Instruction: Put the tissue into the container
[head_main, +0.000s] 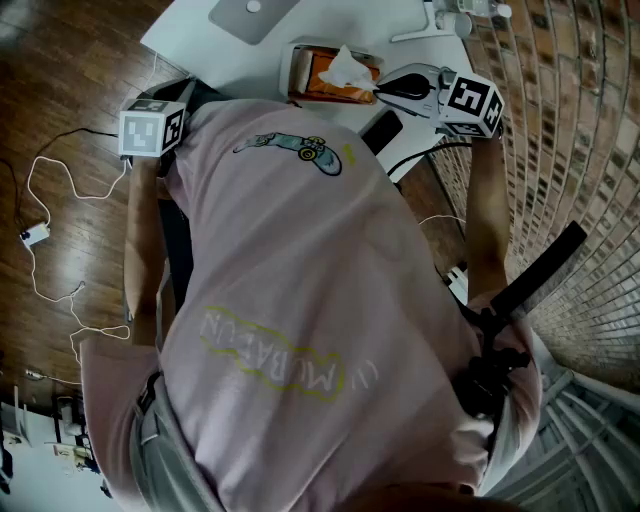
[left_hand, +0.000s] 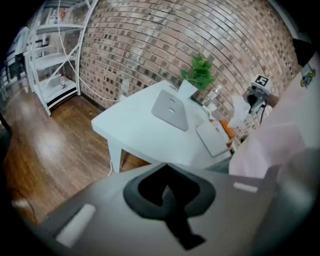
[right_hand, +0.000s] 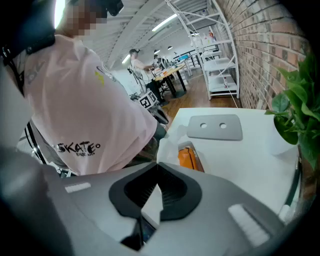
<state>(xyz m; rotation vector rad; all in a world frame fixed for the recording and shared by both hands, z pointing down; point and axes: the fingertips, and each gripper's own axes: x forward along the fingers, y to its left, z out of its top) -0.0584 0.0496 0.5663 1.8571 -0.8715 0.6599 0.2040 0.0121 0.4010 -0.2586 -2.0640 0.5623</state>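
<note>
Glossy wood floor (head_main: 60, 90), rough brick wall (head_main: 565, 120), soft, probably paper tissue (head_main: 347, 68)

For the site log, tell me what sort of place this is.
Probably an indoor lab or workshop: a brick wall, white metal shelving racks, and people at workbenches under strip lights, beyond the white table.

You stand in an open workroom, part lab and part office. A brick wall (left_hand: 165, 45) runs beside your white table (left_hand: 135, 130), and the floor (left_hand: 45, 150) is dark wood. White metal shelves (left_hand: 55, 60) stand against the wall. Further back, strip lights (right_hand: 165, 22) hang over a long bench (right_hand: 167, 75) where another person (right_hand: 134, 57) stands.
</note>
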